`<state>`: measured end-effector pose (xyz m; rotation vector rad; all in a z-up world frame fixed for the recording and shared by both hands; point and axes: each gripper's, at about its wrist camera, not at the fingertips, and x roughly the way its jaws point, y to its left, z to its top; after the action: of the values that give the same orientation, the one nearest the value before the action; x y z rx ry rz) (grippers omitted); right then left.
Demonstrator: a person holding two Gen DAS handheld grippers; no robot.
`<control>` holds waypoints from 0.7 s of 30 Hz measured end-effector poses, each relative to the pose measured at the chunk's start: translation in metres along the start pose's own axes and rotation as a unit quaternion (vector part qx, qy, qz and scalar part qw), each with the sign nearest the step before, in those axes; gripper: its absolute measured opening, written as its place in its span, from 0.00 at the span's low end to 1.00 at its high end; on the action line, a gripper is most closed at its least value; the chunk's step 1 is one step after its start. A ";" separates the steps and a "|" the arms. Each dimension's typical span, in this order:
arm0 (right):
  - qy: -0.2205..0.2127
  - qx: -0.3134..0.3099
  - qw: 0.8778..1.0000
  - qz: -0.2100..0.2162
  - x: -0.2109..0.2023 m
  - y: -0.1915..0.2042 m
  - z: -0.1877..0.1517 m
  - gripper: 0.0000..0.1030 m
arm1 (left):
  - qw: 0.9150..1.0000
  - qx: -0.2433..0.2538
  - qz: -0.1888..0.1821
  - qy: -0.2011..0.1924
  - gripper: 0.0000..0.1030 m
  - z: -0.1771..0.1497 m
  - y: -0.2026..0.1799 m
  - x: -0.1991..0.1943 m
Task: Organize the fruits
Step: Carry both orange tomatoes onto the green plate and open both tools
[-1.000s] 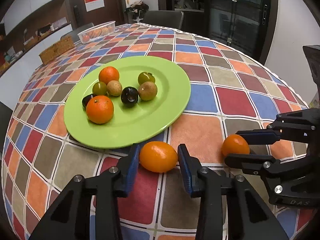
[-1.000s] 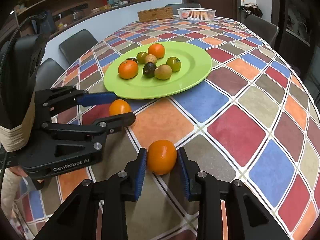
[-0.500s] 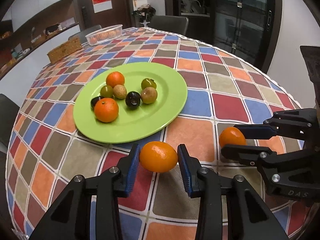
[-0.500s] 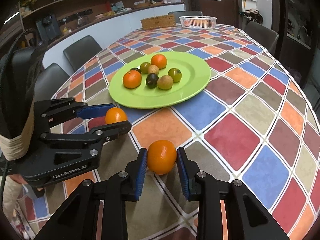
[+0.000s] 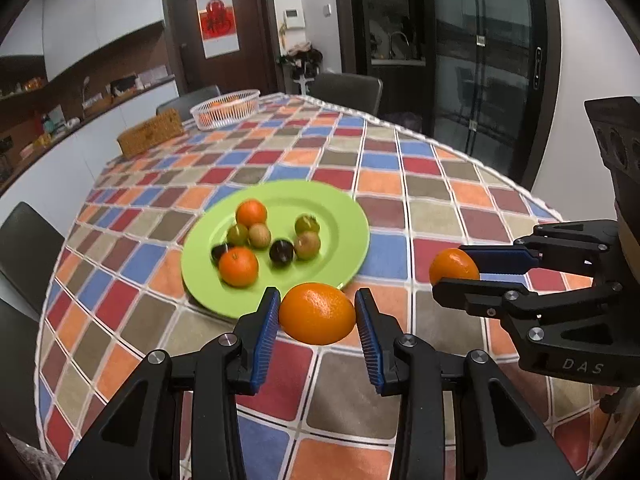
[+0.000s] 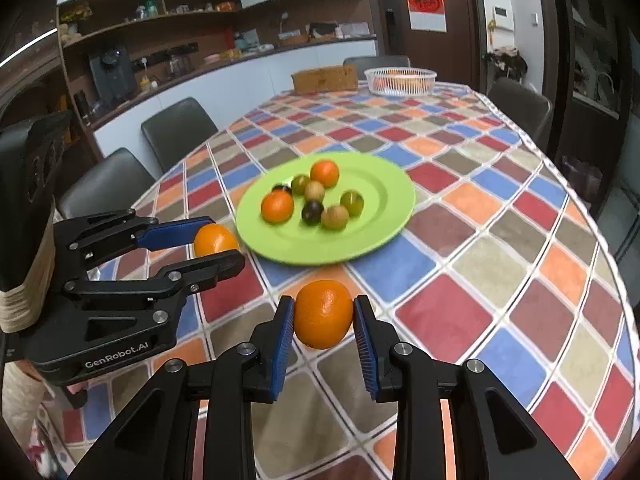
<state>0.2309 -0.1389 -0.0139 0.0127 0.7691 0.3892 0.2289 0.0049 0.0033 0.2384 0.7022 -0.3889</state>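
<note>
My left gripper (image 5: 316,316) is shut on an orange (image 5: 317,313) and holds it above the tablecloth, just in front of the green plate (image 5: 344,216). My right gripper (image 6: 323,318) is shut on a second orange (image 6: 323,314), also lifted. Each gripper shows in the other's view: the right one (image 5: 456,271) with its orange (image 5: 453,266), the left one (image 6: 218,242) with its orange (image 6: 214,239). The plate (image 6: 384,196) holds two oranges (image 5: 239,266), green, brown and dark small fruits.
A white mesh basket (image 5: 225,109) with oranges and a wicker box (image 5: 150,137) stand at the table's far end. Dark chairs (image 6: 176,132) line the table's sides. The checked tablecloth's near edge lies close below both grippers.
Both grippers have risen with their oranges, lifting them off the tablecloth; the plate now looks farther and lower in both views.
</note>
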 end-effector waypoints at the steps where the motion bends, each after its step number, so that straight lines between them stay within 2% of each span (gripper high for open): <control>1: -0.004 -0.001 1.000 0.000 -0.002 0.000 0.002 0.30 | 1.000 -0.001 0.002 -0.005 0.37 0.003 0.000 -0.003; 10: -0.040 -0.015 0.999 0.005 -0.014 -0.004 0.031 0.30 | 0.999 -0.011 0.017 -0.029 0.37 0.024 0.004 -0.014; 21: -0.037 -0.026 0.999 0.024 0.009 -0.017 0.073 0.30 | 0.998 -0.036 0.033 -0.027 0.37 0.049 0.014 0.001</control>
<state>0.2922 -0.1424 0.0297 -0.0030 0.6867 0.4520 0.2640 0.0005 0.0400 0.1822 0.6521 -0.3066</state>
